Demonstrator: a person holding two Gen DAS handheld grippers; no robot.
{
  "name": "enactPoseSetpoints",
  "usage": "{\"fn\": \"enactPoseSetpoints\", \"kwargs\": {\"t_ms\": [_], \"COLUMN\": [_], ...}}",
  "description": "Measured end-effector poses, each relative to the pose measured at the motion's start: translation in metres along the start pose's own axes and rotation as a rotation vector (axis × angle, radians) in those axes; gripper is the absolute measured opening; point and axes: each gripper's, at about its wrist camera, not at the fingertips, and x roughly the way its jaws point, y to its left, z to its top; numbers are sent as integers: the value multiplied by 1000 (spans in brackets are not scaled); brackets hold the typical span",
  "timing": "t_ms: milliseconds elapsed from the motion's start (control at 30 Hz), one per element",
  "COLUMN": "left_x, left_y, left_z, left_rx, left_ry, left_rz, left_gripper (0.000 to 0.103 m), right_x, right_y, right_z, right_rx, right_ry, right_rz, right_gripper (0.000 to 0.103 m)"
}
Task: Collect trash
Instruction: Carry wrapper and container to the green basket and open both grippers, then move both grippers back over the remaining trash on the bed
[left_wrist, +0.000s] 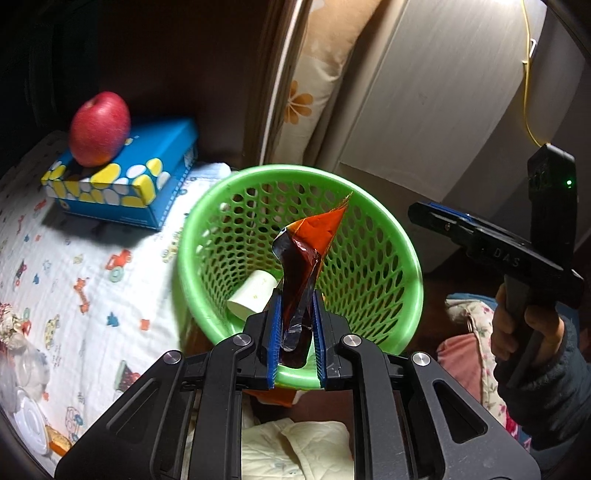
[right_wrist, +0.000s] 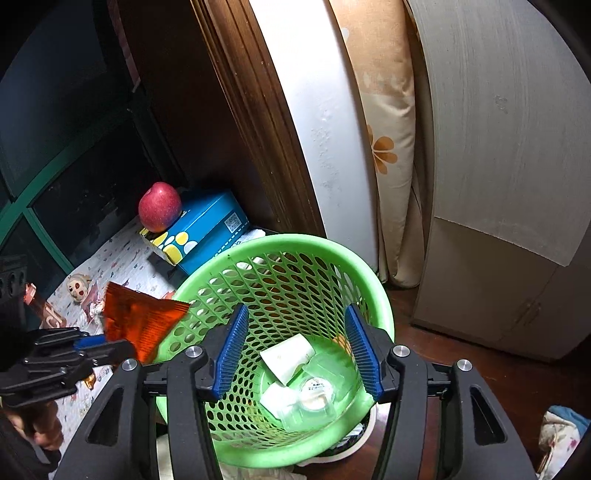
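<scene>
My left gripper (left_wrist: 295, 306) is shut on an orange foil wrapper (left_wrist: 314, 236) and holds it at the near rim of the green mesh trash basket (left_wrist: 207, 221). From the right wrist view the wrapper (right_wrist: 142, 321) sits just left of the basket (right_wrist: 380, 295), outside its rim. My right gripper (right_wrist: 295, 347) is open and empty, its blue pads over the basket mouth. Inside lie a white paper cup (right_wrist: 288, 356) and clear plastic packaging (right_wrist: 314, 395). The right gripper also shows in the left wrist view (left_wrist: 417, 212), at the right.
A red apple (left_wrist: 99, 129) rests on a blue tissue box (left_wrist: 147, 184) on the patterned cloth (left_wrist: 74, 277). Clear plastic items (left_wrist: 26, 369) and a white lid (left_wrist: 29, 424) lie at the cloth's near left. A small figurine (right_wrist: 77, 286) stands further back. Curtain and cabinet stand behind the basket.
</scene>
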Motion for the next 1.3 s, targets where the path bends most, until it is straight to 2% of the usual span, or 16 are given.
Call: {"fn": "enactPoseSetpoints", "kwargs": {"t_ms": [167,333,467,600,800,1067,1300], "left_x": [13,15,8,-9,-39,-88,-131], "left_y": [-4,-3,1,12,39,99,162], "left_z": [-1,-5,-8,-16,-34,-71,-116], "left_rx": [-20,-36,-54,-78,-122,-278,-429], "left_ry": [22,22,8,-23,-59,-105,-132], "left_rz": [-33,-61,-55,-9,106,260,383], "left_gripper": [18,43,47,51,52,54,54], "right_x": [-3,-5,-7,-10,-10,-3,8], "right_y": [0,2,7,17,41,87,135], "right_z": [-2,-3,-5,-7,-12,-17,-25], "right_rx": [5,7,6,-5,-41,-106,-176], "right_ry": [-1,-5,-5,-7,-1,23,58], "right_rz": [6,12,21,38,78,146,217], "right_gripper": [53,54,55,58,60,63,63]}}
